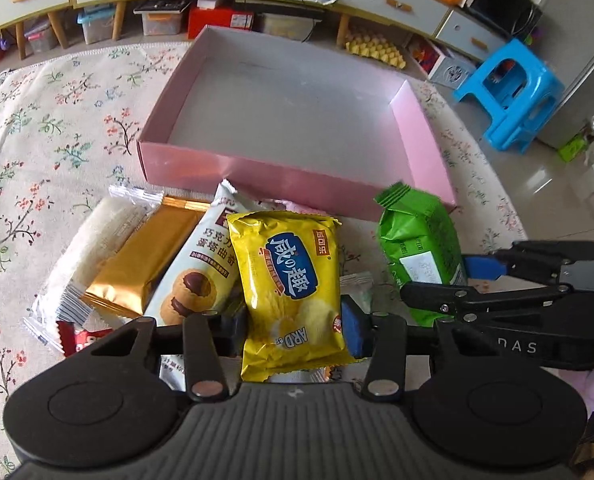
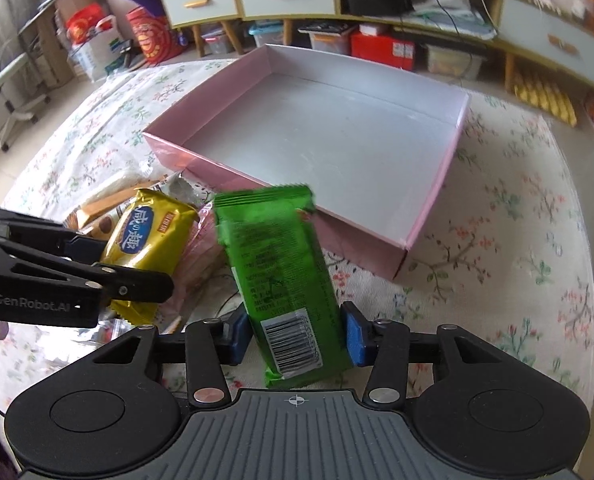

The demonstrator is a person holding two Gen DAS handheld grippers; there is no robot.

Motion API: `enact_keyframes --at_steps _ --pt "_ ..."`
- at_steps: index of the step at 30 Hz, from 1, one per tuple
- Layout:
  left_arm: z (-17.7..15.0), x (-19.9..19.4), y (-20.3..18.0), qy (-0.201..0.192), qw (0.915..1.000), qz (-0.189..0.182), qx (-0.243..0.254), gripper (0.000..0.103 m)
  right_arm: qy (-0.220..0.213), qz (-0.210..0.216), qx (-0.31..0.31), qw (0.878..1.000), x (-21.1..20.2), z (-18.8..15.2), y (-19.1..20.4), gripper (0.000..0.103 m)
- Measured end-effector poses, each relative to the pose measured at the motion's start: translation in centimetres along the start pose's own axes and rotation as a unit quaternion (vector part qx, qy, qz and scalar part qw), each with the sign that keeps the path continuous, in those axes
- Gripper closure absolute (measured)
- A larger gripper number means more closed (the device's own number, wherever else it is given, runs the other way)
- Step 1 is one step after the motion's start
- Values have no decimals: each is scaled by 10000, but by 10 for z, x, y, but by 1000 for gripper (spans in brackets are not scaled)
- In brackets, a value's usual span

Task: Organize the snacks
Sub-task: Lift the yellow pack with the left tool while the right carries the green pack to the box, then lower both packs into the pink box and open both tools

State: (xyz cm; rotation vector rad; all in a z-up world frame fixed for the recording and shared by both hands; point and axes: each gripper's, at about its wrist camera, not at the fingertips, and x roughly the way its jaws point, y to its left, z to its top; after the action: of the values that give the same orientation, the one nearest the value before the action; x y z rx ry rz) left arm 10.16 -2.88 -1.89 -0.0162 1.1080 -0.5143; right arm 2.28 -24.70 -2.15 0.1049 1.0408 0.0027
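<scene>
Snacks are lying heaped at the lower left of the left wrist view, just short of the pink box (image 1: pixel 297 176), whose near wall is running across mid-frame. The left hand-held gripper (image 1: pixel 295 330) is pinching the yellow pack (image 1: pixel 289 276) by its lower half, the pack standing over the heap: a gold bar (image 1: pixel 137 256), a white cookie pack (image 1: pixel 201 264) and a clear-wrapped pack (image 1: pixel 93 236) are fanning out toward the left edge.

In the right wrist view, the right hand-held gripper (image 2: pixel 295 338) is pinching the green pack (image 2: pixel 281 276) near its barcode end; the crimped top is reaching up over the box's near wall (image 2: pixel 257 184). The box floor is showing bare and grey, open toward upper right. Floral cloth on the surface (image 2: pixel 497 260) is lying bare at right of the box. The two hand-held grippers are sitting just beside each other, the left one entering at the left edge.
</scene>
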Motion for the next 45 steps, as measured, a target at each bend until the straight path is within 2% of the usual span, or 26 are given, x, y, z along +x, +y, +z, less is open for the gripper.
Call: enact_keyframes --at_steps 7,10,17,21,27,30,35,45 --pt "12 -27 12 -306 9990 -326 -87 61 -333 219 566 9976 -29 4 -8 59" --pt "30 -27 16 -553 9982 -227 -27 61 -637 328 849 9938 -42 13 -13 59" --pt "78 1 22 -891 9960 -42 -1 61 -1317 215 1423 9808 -43 41 -28 59" --pt "88 24 28 -958 9952 30 217 61 -1511 83 1632 9749 -27 51 -37 59" --pt "78 37 37 -738 9953 266 572 61 -1568 -36 1743 9721 -5 57 -42 58" --pt "72 30 36 -761 9933 246 830 61 -1525 -167 1716 9732 4 59 -39 58" --pt "57 25 26 -676 9853 663 1419 61 -1312 -309 1570 9784 20 61 -27 58" --pt "51 12 45 -417 9900 1021 878 61 -1113 -332 1191 9861 29 61 -1 58"
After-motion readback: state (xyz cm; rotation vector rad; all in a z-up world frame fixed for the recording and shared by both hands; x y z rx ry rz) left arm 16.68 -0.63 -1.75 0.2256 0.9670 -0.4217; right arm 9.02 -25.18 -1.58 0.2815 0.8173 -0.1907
